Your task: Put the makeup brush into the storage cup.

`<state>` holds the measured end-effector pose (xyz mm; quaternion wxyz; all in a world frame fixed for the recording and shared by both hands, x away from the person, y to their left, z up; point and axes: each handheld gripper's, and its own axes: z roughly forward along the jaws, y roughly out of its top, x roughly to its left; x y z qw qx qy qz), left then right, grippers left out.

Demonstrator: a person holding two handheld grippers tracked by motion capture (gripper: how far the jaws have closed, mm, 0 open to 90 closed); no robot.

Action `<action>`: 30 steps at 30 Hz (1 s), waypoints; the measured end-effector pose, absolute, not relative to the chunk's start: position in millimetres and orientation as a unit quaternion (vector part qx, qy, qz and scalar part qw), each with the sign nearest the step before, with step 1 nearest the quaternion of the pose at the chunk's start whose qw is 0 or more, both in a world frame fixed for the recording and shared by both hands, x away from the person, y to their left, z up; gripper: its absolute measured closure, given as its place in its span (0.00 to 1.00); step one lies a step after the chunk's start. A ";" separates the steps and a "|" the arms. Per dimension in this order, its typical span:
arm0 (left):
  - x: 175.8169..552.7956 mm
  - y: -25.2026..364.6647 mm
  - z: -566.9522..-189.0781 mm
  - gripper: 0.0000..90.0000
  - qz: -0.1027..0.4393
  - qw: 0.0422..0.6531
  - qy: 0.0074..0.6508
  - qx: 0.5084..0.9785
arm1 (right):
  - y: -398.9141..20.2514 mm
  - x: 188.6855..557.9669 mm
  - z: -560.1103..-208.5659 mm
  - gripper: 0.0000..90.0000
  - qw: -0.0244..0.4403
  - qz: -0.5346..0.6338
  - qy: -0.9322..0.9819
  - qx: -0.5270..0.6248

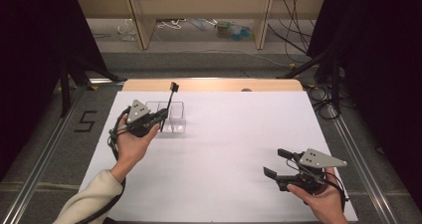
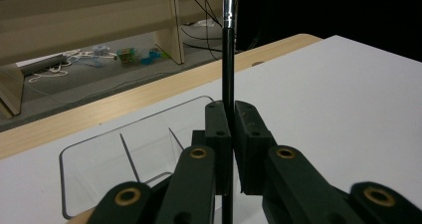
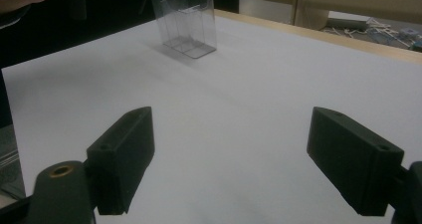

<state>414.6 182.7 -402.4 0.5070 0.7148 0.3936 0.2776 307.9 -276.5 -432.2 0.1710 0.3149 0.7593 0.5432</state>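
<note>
Worktop [image 1: 224,134] risk: clear box [image 1: 171,118] at far left is light, could tip or slide if the brush [image 1: 169,104] snags its dividers. Left tool [image 1: 160,115] clamps that thin brush upright over the box; stem may pivot. Right tool [image 1: 274,163] open, idle near right.

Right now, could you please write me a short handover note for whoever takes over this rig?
Left hand-held gripper: shut on a thin black brush, held upright beside the clear box.
Right hand-held gripper: open, holding nothing, low over the white table near its right front corner.
Clear box: has dividers inside and stands at the table's far left; nothing can be seen in it.
Done: brush picked up.
Left: probably to lower the brush into a compartment and let go; the right one is free to steady the box.
</note>
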 end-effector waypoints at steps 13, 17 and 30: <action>415.5 186.4 -401.5 0.95 0.281 0.508 0.397 0.711 | -277.1 307.2 -431.5 0.22 0.157 0.539 0.761 0.325; 415.9 187.5 -401.3 0.95 0.282 0.509 0.400 0.708 | -277.4 309.2 -432.4 0.22 0.172 0.543 0.759 0.316; 416.8 190.3 -400.9 0.95 0.284 0.509 0.401 0.706 | -279.0 307.9 -430.9 0.22 0.173 0.530 0.765 0.321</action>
